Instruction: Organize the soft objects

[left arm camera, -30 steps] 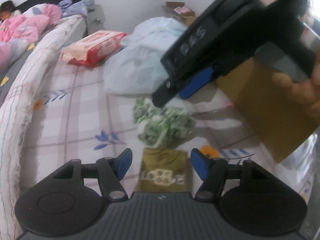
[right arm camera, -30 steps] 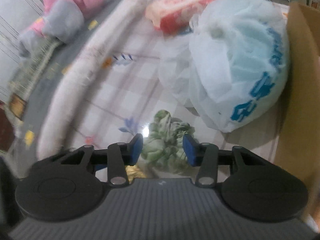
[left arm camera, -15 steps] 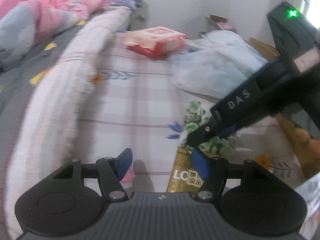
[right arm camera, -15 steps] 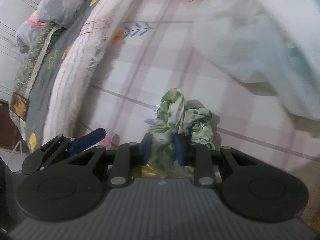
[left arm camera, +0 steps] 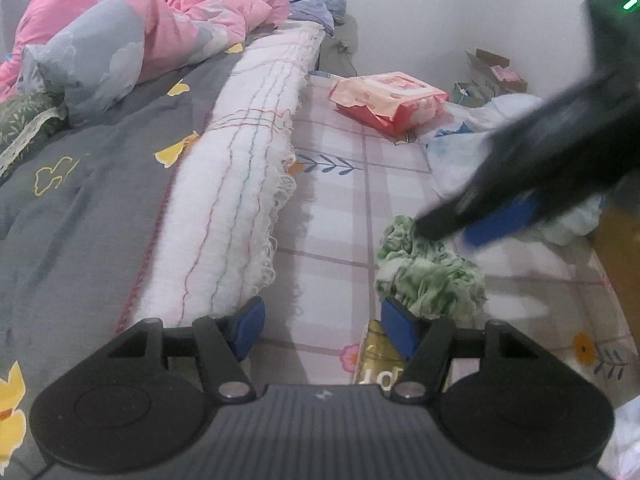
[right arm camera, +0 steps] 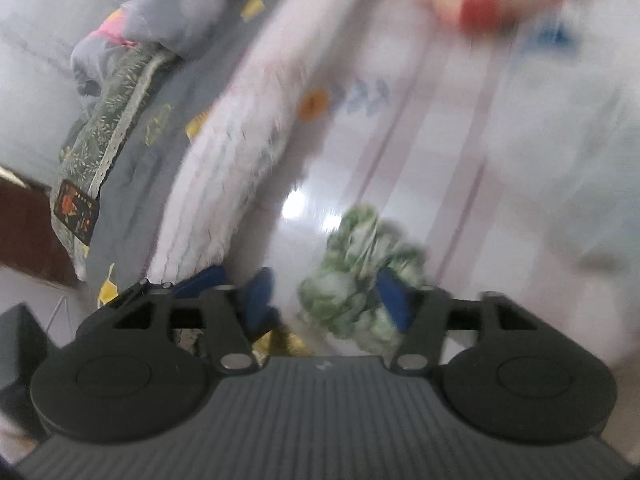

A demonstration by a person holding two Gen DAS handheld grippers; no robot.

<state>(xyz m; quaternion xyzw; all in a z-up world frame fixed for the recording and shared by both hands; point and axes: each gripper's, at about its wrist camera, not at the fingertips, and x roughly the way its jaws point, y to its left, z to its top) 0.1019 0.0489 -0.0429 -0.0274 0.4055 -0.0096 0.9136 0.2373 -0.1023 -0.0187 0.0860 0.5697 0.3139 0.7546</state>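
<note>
A crumpled green-and-white cloth [left arm camera: 430, 276] lies on the checked sheet [left arm camera: 352, 200]. My left gripper [left arm camera: 322, 330] is open and empty, low over the sheet just left of the cloth. My right gripper [right arm camera: 326, 298] is open, with the cloth [right arm camera: 356, 280] lying between its fingers, nearer the right fingertip [right arm camera: 392, 294]; this view is blurred. In the left wrist view the right gripper [left arm camera: 448, 230] reaches in from the right, its tip touching the top of the cloth.
A rolled white blanket [left arm camera: 244, 184] runs along the grey quilt [left arm camera: 84, 208]. A red-and-white packet [left arm camera: 388, 98] and a white plastic bag [left arm camera: 472, 152] lie further back. A gold packet [left arm camera: 378, 364] lies under my left gripper. A cardboard box [left arm camera: 622, 252] stands at right.
My right gripper, shut on the cloth half a second ago, has opened and the cloth lies loose. My left gripper has swung further left, staying open.
</note>
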